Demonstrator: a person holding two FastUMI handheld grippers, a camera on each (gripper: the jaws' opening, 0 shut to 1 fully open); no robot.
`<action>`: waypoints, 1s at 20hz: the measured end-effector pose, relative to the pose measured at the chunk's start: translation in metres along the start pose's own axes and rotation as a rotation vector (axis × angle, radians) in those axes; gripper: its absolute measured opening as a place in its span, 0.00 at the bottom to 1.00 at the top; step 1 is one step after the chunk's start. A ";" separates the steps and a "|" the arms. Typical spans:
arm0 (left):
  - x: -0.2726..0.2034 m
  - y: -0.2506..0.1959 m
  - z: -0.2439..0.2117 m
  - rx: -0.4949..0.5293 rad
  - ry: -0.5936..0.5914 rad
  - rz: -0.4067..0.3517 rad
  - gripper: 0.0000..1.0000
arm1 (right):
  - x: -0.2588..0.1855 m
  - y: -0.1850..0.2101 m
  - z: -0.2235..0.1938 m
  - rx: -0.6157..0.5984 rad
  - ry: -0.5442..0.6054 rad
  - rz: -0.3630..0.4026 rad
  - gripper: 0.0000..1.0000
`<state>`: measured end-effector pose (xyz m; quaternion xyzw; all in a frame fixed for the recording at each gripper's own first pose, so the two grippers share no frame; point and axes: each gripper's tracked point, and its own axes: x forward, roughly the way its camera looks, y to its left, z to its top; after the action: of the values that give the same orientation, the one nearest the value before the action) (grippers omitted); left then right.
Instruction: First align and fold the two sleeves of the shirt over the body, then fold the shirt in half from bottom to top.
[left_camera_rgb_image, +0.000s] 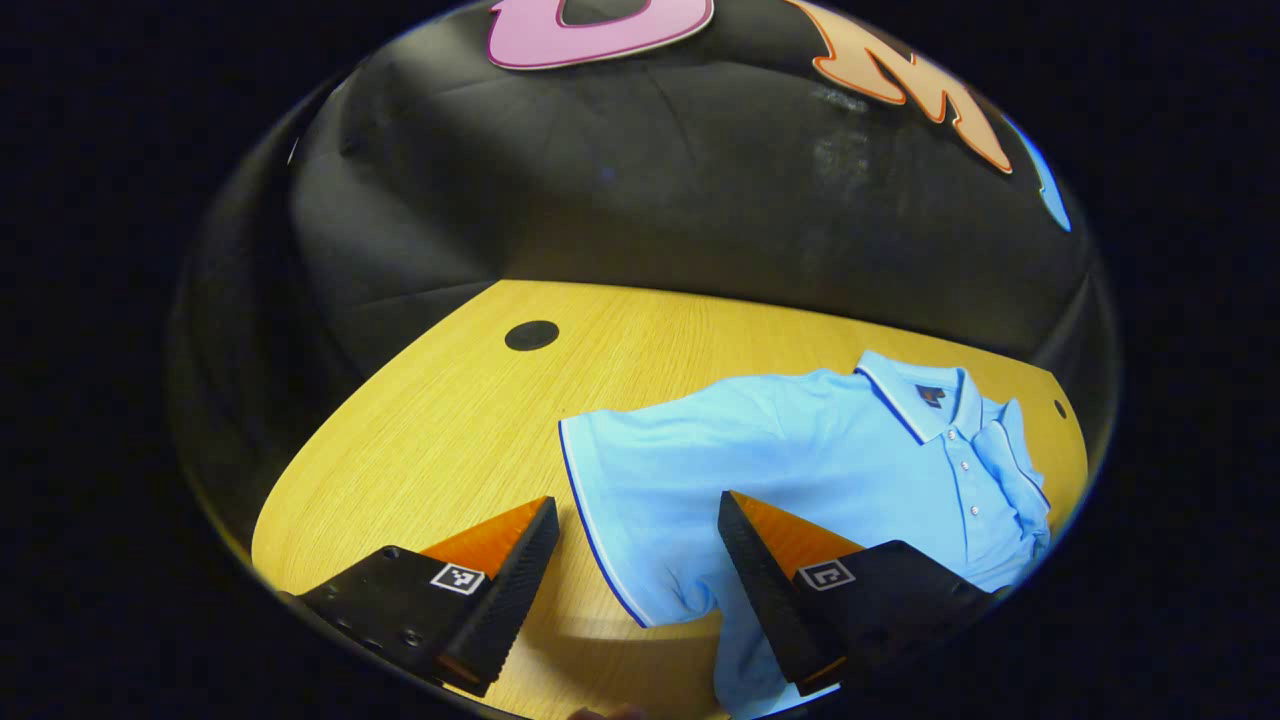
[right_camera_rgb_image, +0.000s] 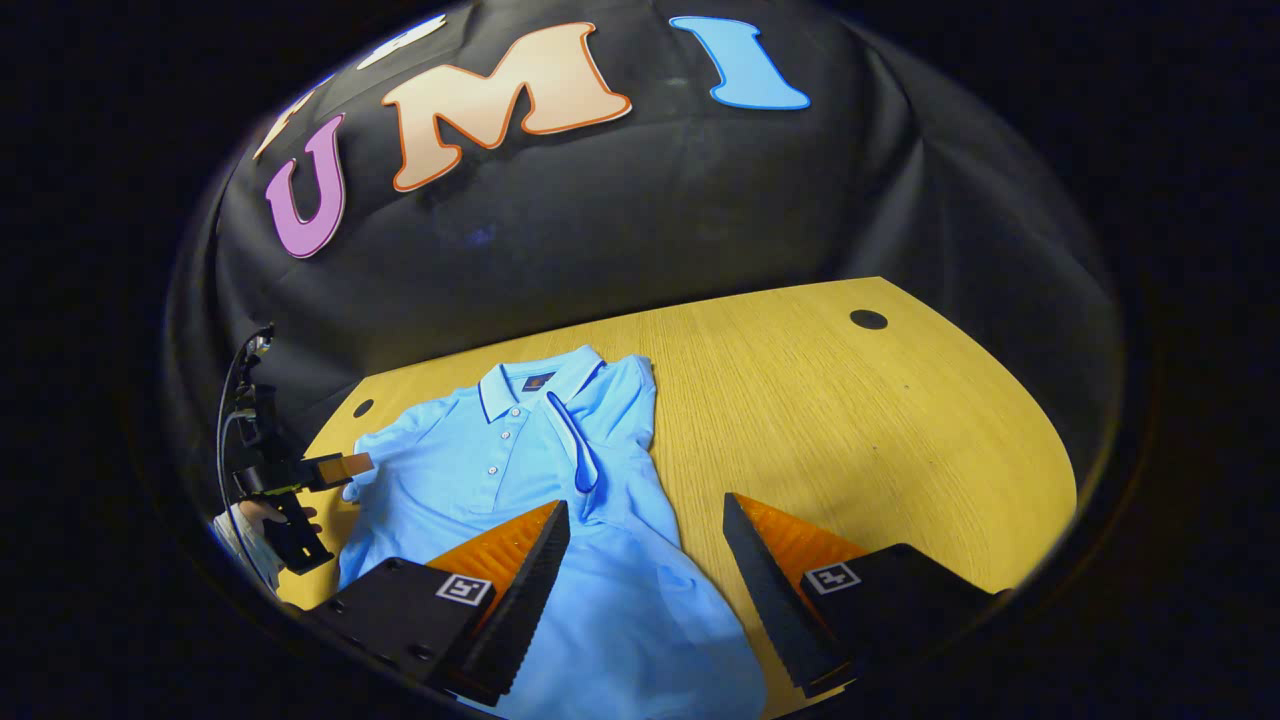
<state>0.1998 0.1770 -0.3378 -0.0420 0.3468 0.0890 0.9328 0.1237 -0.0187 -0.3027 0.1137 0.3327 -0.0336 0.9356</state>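
Note:
A light blue polo shirt (left_camera_rgb_image: 830, 450) with dark trim lies face up on the wooden table (left_camera_rgb_image: 430, 420), collar toward the wall. Its near sleeve (left_camera_rgb_image: 640, 500) is spread flat, and my left gripper (left_camera_rgb_image: 636, 500) hovers open over that sleeve's cuff with nothing between its fingers. In the right gripper view the shirt (right_camera_rgb_image: 470, 470) has its other sleeve (right_camera_rgb_image: 590, 430) folded over the chest. My right gripper (right_camera_rgb_image: 645, 502) stands open above the shirt's side edge, one finger over the cloth, the other over bare wood. The left gripper (right_camera_rgb_image: 350, 472), held by a hand (right_camera_rgb_image: 262, 515), sits at the far sleeve.
The table (right_camera_rgb_image: 880, 420) has round black holes (left_camera_rgb_image: 531, 335) (right_camera_rgb_image: 868, 319) near its back corners. The black cloth wall rises right behind the table. A cable (right_camera_rgb_image: 232, 400) runs up from the left gripper.

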 end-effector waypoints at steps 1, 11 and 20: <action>-0.001 0.001 -0.001 0.002 0.013 0.001 0.97 | -0.002 -0.003 -0.002 -0.004 0.003 -0.003 0.97; 0.002 -0.031 0.002 -0.001 0.024 -0.091 0.16 | -0.021 -0.005 -0.011 -0.022 0.012 0.012 0.97; -0.031 -0.096 0.024 -0.026 0.001 -0.254 0.00 | -0.043 -0.015 -0.007 -0.026 -0.018 0.008 0.97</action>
<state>0.2112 0.0822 -0.2980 -0.0974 0.3380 -0.0254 0.9357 0.0843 -0.0326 -0.2840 0.1023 0.3242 -0.0268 0.9401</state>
